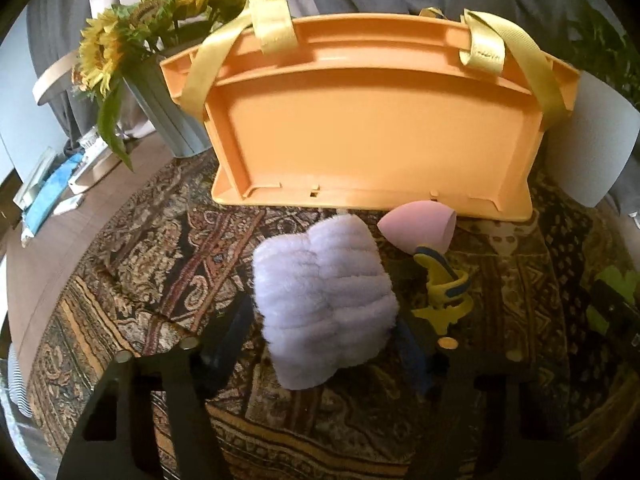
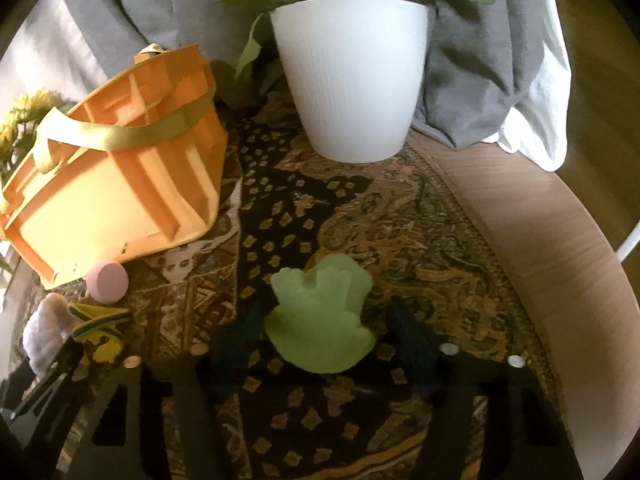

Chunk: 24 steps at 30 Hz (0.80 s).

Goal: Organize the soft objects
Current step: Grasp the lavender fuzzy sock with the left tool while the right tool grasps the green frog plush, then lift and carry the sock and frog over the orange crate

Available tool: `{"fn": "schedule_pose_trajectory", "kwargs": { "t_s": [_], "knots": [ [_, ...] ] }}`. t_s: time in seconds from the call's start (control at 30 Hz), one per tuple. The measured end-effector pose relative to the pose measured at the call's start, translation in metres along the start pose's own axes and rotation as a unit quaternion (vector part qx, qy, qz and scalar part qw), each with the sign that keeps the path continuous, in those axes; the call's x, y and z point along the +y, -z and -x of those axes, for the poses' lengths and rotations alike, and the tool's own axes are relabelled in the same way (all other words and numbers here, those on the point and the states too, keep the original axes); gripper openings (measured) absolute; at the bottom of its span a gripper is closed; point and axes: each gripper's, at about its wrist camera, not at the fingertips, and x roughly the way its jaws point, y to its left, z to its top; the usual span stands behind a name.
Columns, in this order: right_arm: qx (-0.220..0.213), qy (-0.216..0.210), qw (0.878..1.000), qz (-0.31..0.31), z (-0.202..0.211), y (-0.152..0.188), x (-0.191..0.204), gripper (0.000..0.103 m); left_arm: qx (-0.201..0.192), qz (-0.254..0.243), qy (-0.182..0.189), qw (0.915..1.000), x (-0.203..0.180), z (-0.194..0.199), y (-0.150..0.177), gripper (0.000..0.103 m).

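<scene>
Straddling a fluffy lilac plush (image 1: 324,300), the left tongs (image 1: 320,344) stand spread with a finger on either side, not clenched on it; the right tongs (image 2: 320,332) likewise bracket a green foam frog (image 2: 320,316), parted and apparently not yet squeezing. Both toys lie on the patterned cloth (image 1: 160,240) covering the tabletop. Just beyond sit a pink makeup sponge (image 1: 418,226) and a yellow-and-blue strap toy (image 1: 442,284), then the orange basket (image 1: 372,128) with yellow handles. Nothing visibly rests inside it, so sorting looks barely begun. Only the left view shows sunflowers (image 1: 156,24); only the right shows the white plant pot (image 2: 352,80).
</scene>
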Motion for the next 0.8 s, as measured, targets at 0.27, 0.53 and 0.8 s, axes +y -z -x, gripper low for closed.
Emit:
{"fn": "schedule_pose_trajectory", "kwargs": {
  "t_s": [0.27,0.53,0.8],
  "knots": [
    [-0.017,-0.004,1.000,0.009,0.010,-0.001,0.002,0.037,0.006,-0.013,0.021,0.9997,0.000,-0.001,0.001,0.045],
    [-0.015,-0.011,1.000,0.004,0.010,-0.002,0.000,0.041,-0.005,-0.023,0.025,0.9994,0.001,0.007,0.001,0.045],
    [0.003,0.000,1.000,0.004,-0.005,-0.007,0.001,0.056,-0.004,-0.027,0.026,0.9993,0.000,0.007,0.002,0.045]
  ]
}}
